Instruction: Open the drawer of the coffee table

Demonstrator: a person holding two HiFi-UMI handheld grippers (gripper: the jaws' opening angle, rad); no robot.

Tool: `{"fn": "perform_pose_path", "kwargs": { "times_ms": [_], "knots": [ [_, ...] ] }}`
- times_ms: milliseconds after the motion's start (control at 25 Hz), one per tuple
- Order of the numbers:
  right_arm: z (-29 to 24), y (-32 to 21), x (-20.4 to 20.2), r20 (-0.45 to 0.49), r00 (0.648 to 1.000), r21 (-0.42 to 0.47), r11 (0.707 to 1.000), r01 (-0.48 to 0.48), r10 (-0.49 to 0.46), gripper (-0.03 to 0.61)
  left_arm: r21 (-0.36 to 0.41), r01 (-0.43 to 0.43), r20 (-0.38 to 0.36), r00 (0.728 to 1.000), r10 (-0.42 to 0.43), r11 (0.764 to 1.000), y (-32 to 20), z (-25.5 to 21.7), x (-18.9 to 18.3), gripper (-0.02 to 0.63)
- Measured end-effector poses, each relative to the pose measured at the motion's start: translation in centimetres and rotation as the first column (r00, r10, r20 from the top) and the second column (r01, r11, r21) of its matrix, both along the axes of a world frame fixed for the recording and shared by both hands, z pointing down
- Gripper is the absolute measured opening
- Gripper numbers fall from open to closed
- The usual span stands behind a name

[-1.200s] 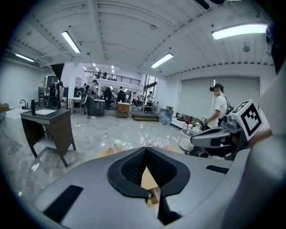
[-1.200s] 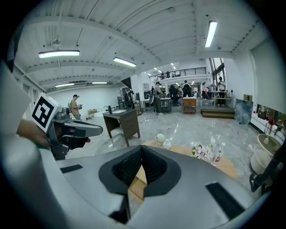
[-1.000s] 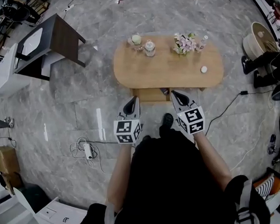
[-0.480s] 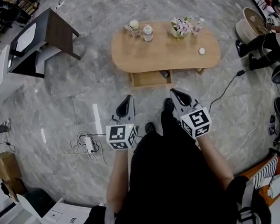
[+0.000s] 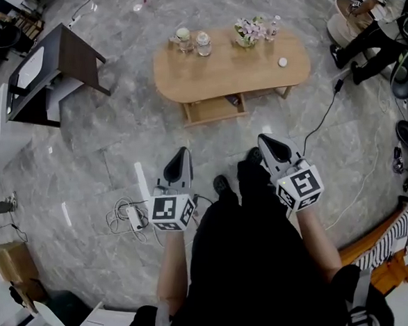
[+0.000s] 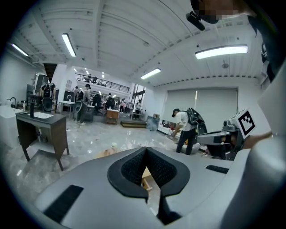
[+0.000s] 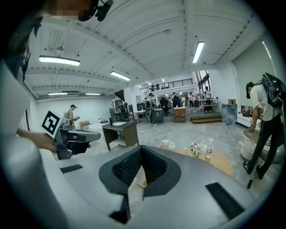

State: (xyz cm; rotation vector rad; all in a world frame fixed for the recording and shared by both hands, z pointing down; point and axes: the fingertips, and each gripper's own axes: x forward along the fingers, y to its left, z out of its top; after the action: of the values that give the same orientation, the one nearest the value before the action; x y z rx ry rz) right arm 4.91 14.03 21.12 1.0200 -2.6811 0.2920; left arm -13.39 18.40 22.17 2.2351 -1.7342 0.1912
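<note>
- Drawer (image 5: 211, 110): sits under front edge of the low wooden surface (image 5: 231, 73). Looks already pulled out toward the person, so I judge task approx. done.
- Direction: drawer lies ahead of both claws and well apart from them, w/ floor (image 5: 122, 139) between. It falls roughly btwn their two lines, a bit to the left-claw side.
- Long axis: runs along the surface's front edge, so any further pull comes straight back toward the person.
- Left claw (image 5: 181, 154): closed, nothing in it.
- Right claw (image 5: 266, 141): closed, nothing in it. Neither is clearly nearer.
</note>
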Motion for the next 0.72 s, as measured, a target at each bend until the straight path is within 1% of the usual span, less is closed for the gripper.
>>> {"fn": "perform_pose_path", "kwargs": {
  "times_ms": [160,360,440,560,720],
  "knots": [
    [-0.2,1.8,1.4,-0.009,1.0,0.0,1.0,-0.02,0.02,0.012,-0.001,-0.013,-0.001,1.0,0.013,1.0,1.1,-0.5,0.7,0.014],
    [-0.8,2.1,1.9,-0.018,1.0,0.028,0.999,-0.016,0.017,0.012,0.008,-0.013,0.004,1.0,0.013,1.0,1.3,-1.0,1.3,0.014],
    [-1.5,2.1,2.0,-0.002,1.0,0.041,0.999,-0.005,0.006,0.012,0.01,-0.01,0.003,1.0,0.01,1.0,1.4,-1.3,1.8,0.014],
    [-2.0,2.0,2.3,0.026,1.0,0.037,0.999,-0.009,0.008,0.012,0.017,-0.014,0.011,1.0,0.014,1.0,1.6,-1.7,2.3,0.013],
    [-2.3,1.9,1.8,0.042,0.999,0.03,1.0,-0.009,0.008,0.012,0.013,-0.018,0.015,1.0,0.018,1.0,1.8,-1.7,2.0,0.013]
  ]
}}
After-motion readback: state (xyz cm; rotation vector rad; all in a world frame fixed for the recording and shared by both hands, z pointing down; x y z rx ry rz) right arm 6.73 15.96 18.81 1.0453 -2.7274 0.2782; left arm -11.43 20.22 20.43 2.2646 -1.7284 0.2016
